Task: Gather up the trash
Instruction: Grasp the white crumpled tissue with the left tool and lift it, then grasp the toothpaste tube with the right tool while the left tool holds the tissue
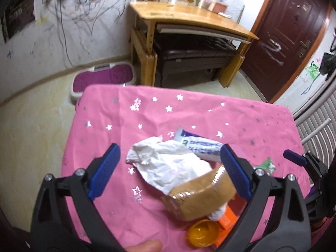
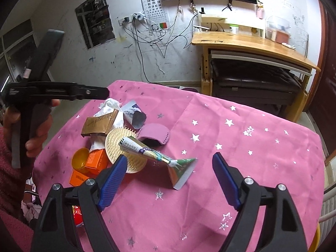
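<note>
A heap of trash lies on the pink star-printed tablecloth [image 1: 126, 126]. My left gripper [image 1: 170, 168] is open above it, with crumpled white paper [image 1: 168, 163] and a brown biscuit wrapper [image 1: 199, 195] showing between its blue fingers, untouched. A purple-and-white tube [image 1: 201, 145] lies just beyond them. An orange cap [image 1: 202, 233] and an orange box [image 1: 227, 218] sit nearer. My right gripper [image 2: 172, 180] is open over a squeezed toothpaste tube [image 2: 155, 157], which rests on a round gold brush [image 2: 124, 153]. A pink pouch [image 2: 153, 135] lies behind the tube.
A wooden desk [image 2: 252, 44] with a dark bench [image 2: 256, 79] under it stands beyond the table. A brown door [image 1: 289, 31] and a white radiator [image 1: 315, 126] are to the right. A purple footpad [image 1: 105, 77] lies on the floor. A hand [image 2: 35, 138] holds the left gripper.
</note>
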Tool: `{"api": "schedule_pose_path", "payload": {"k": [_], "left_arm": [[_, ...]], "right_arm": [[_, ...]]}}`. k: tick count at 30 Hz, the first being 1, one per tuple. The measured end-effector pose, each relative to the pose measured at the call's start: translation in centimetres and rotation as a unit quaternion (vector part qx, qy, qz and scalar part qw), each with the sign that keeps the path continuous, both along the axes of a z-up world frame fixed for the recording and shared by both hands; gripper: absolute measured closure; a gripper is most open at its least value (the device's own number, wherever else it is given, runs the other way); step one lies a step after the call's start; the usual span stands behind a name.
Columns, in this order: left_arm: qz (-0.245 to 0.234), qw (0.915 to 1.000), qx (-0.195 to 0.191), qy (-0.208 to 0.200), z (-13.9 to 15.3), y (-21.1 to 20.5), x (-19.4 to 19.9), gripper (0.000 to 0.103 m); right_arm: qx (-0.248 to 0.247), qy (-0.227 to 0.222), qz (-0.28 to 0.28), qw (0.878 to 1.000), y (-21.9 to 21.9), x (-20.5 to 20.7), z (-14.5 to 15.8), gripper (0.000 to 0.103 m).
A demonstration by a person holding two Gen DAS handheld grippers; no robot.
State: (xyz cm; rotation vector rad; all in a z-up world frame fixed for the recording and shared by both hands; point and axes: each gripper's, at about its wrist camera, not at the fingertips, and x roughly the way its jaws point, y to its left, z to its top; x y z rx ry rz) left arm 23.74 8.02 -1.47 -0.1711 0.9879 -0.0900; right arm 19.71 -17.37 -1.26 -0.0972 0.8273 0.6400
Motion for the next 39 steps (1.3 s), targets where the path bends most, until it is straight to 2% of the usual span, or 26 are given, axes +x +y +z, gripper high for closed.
{"api": "schedule_pose_path", "payload": {"k": [4, 8, 9, 10, 11, 13, 14, 16, 19, 23, 29, 34, 39], "left_arm": [[0.018, 0.9993, -0.016, 0.028, -1.5, 0.8, 1.0, 0.011], [0.016, 0.9986, -0.024, 0.044, -2.4, 0.8, 1.7, 0.012], [0.015, 0.9985, -0.022, 0.047, -2.6, 0.6, 1.8, 0.017], [0.017, 0.9987, -0.015, 0.046, -2.8, 0.5, 1.9, 0.031], [0.02, 0.9988, -0.001, 0.044, -2.9, 0.3, 1.9, 0.038], [0.014, 0.9989, 0.003, 0.045, -3.1, -0.2, 1.9, 0.059], [0.012, 0.999, 0.006, 0.043, -3.1, -0.4, 1.8, 0.061], [0.011, 0.9993, 0.002, 0.037, -3.1, -0.5, 1.5, 0.086], [0.026, 0.9996, 0.001, 0.009, -2.1, -0.4, 0.8, 0.091], [0.037, 0.9988, -0.009, -0.031, 0.5, 0.0, -0.4, 0.091], [0.008, 0.9973, -0.029, -0.067, 3.9, -0.8, -2.3, 0.091], [-0.021, 0.996, -0.046, -0.074, 5.1, -1.5, -3.2, 0.091], [-0.04, 0.997, -0.033, -0.057, 4.2, -2.3, -3.8, 0.09]], "right_arm": [[0.0, 0.002, 0.012, 1.0, 0.7, 0.4, -0.3, 0.026], [0.001, 0.01, 0.022, 1.0, 1.3, 1.0, -0.8, 0.026], [0.002, 0.014, 0.025, 1.0, 1.4, 1.1, -1.0, 0.026], [0.003, 0.017, 0.026, 1.0, 1.4, 1.3, -1.1, 0.026], [0.004, 0.019, 0.027, 0.999, 1.5, 1.3, -1.2, 0.026], [0.003, 0.021, 0.03, 0.999, 1.7, 1.4, -1.4, 0.026], [0.002, 0.022, 0.031, 0.999, 1.8, 1.5, -1.5, 0.026], [0.001, 0.024, 0.035, 0.999, 2.0, 1.6, -1.6, 0.026], [-0.002, 0.025, 0.035, 0.999, 2.0, 1.7, -1.8, 0.026], [0.001, 0.027, 0.032, 0.999, 2.0, 1.9, -1.9, 0.026], [-0.003, 0.025, 0.033, 0.999, 2.2, 2.0, -1.8, 0.026], [-0.012, 0.022, 0.036, 0.999, 2.6, 1.9, -2.1, 0.026], [-0.013, 0.023, 0.036, 0.999, 2.6, 1.8, -2.2, 0.026]]}}
